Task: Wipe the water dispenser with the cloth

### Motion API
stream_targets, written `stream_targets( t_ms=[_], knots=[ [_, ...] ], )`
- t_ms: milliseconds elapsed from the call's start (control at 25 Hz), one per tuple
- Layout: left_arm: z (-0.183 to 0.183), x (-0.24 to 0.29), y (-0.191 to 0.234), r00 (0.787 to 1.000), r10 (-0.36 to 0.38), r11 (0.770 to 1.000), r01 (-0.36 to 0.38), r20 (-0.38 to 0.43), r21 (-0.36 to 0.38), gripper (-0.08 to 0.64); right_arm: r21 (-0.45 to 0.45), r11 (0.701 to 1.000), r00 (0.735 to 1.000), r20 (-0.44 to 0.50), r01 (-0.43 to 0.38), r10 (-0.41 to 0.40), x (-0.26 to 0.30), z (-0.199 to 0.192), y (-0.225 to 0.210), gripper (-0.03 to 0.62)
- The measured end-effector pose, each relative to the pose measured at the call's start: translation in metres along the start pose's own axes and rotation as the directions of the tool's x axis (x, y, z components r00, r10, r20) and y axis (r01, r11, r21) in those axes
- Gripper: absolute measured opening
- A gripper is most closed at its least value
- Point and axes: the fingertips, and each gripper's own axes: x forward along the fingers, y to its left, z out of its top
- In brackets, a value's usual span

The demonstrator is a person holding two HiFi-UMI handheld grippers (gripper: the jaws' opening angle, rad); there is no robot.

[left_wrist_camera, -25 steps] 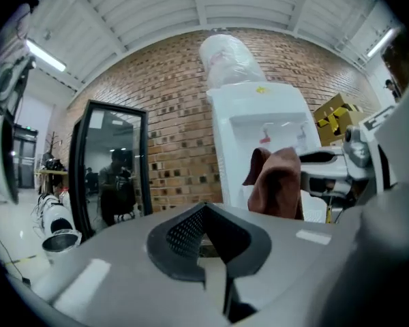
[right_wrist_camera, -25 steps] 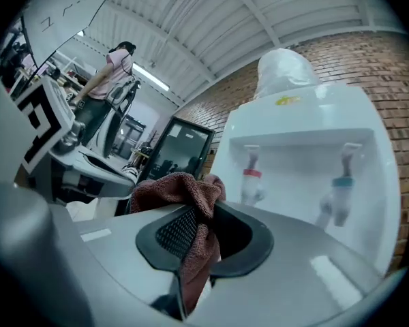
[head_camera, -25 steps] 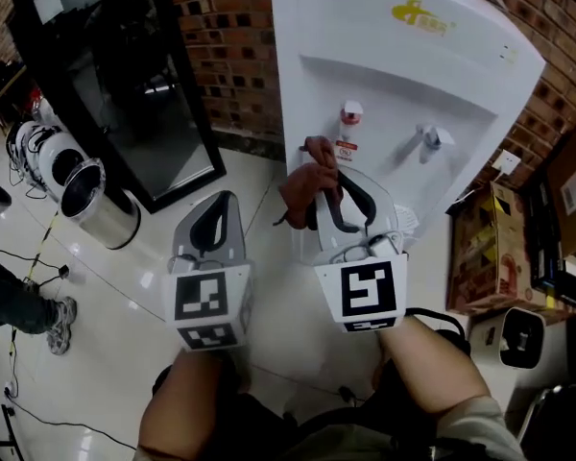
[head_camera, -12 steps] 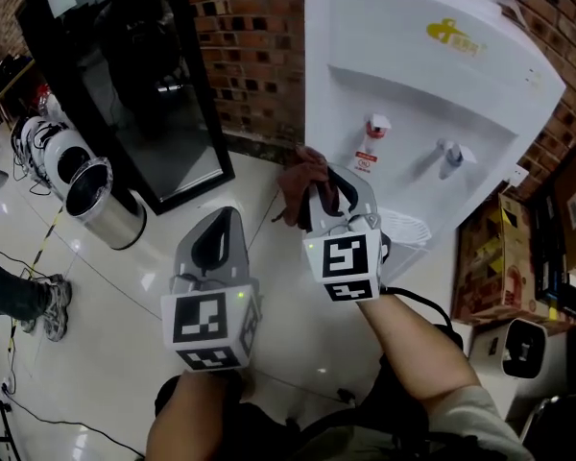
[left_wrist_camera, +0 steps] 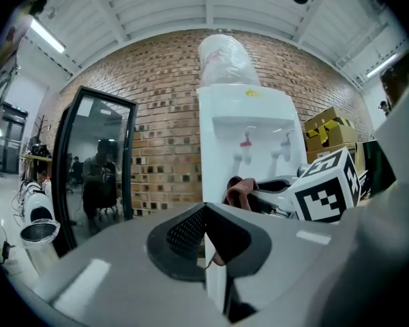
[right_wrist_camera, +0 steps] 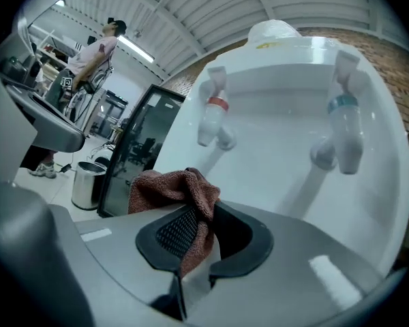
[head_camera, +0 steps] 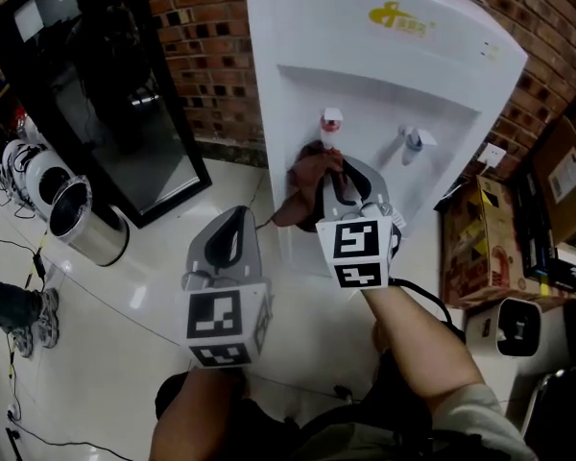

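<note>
Water dispenser (head_camera: 384, 75) stands directly ahead of the right tool (head_camera: 338, 168), which pinches the cloth (head_camera: 305, 176), seemingly almost touching it.

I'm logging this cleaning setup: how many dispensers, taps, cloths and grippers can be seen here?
water dispenser: 1
taps: 2 (red tap, blue tap)
cloth: 1
grippers: 2 (left gripper, right gripper)
Total: 6
</note>
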Motion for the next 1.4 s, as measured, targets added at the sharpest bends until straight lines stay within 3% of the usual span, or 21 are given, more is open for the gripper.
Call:
stream_targets(
  t_ms=[560,1000,1400],
  knots=[
    [-0.007,0.027,-0.077,0.989,-0.147,0.989,0.147,-0.013,0.021,0.0,-0.063,0.987,0.986,-0.063,0.148,-0.152,-0.07,-0.015,-0.079,0.074],
    [-0.014,0.036,-0.151,0.957,-0.29,0.956,0.29,-0.007,0.047,0.0,-0.126,0.953,0.96,-0.03,0.274,-0.28,-0.137,-0.019,-0.136,0.074],
    [-0.026,0.037,-0.163,0.951,-0.308,0.949,0.31,-0.036,0.06,0.0,-0.086,0.954,0.953,-0.08,0.286,-0.293,-0.134,-0.04,-0.156,0.074]
  ],
)
